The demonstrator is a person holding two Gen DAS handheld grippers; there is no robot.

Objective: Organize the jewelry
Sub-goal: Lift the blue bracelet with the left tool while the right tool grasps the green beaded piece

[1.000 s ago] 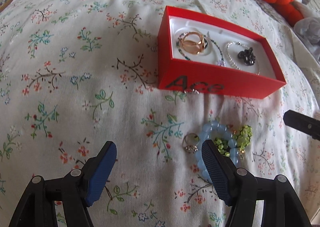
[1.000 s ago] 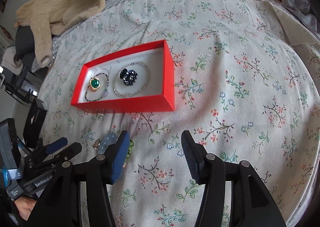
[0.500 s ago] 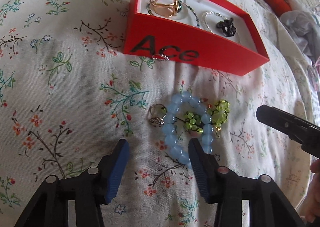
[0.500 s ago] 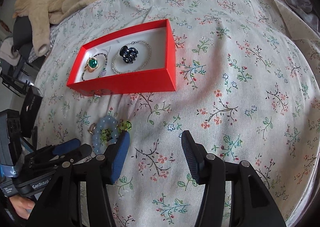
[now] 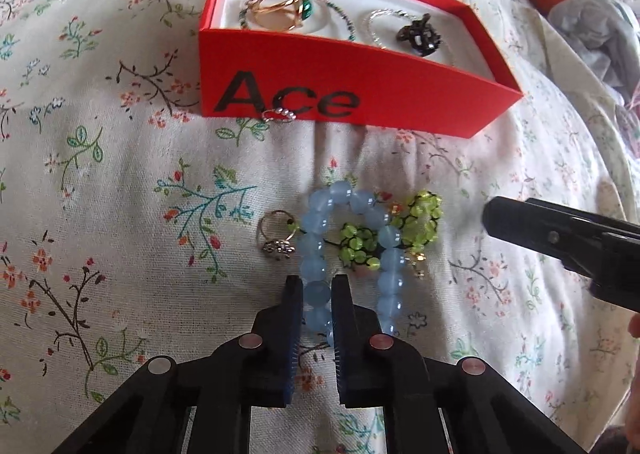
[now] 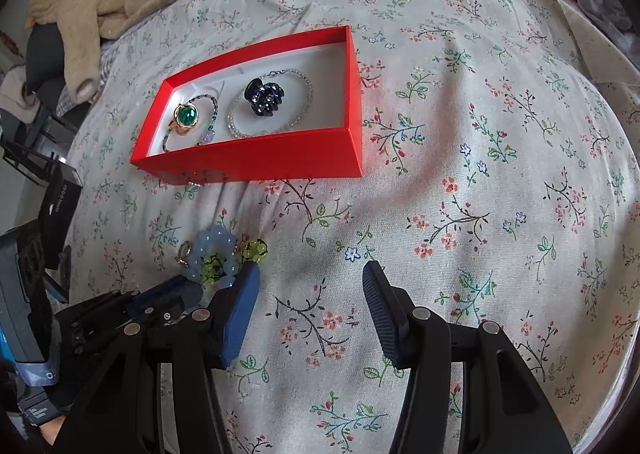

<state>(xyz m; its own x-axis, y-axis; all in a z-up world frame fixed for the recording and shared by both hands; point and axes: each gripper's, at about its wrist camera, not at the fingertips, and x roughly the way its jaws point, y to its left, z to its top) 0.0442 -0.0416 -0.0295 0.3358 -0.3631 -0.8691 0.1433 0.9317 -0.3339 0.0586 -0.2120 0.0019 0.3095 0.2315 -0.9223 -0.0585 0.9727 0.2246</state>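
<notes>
The jaws of the left gripper [image 5: 316, 290], held wide half a second ago, are now drawn narrow and closed on the near side of the blue bead bracelet [image 5: 348, 250]; a bead is seen pinched between the two pads. This change is judged to mean that the approach is finished and the grasp made, so that a lift and a carry to the red box [image 5: 340, 94] are what remains for this piece. From the jaws outward, in the left wrist view, the bracelet's loop is laid toward 12 o'clock on the floral bedspread [image 5: 100, 214], with a green bead ornament [image 5: 384, 234] lying partly across it at about 1 o'clock, so it is judged that this piece could be dragged along in a lift. A small ring [image 5: 277, 236] is seen just beside the bracelet at 11 o'clock, and another little ring [image 5: 278, 115] touches the box's front wall further off at 12 o'clock. Inside the box a gold ring with a green stone [image 6: 185, 117], a dark hair claw [image 6: 264, 96] and thin chains are already placed. The right gripper [image 6: 310, 308] is held wide apart and empty above bare bedspread, the bracelet lying at its 10 o'clock.
</notes>
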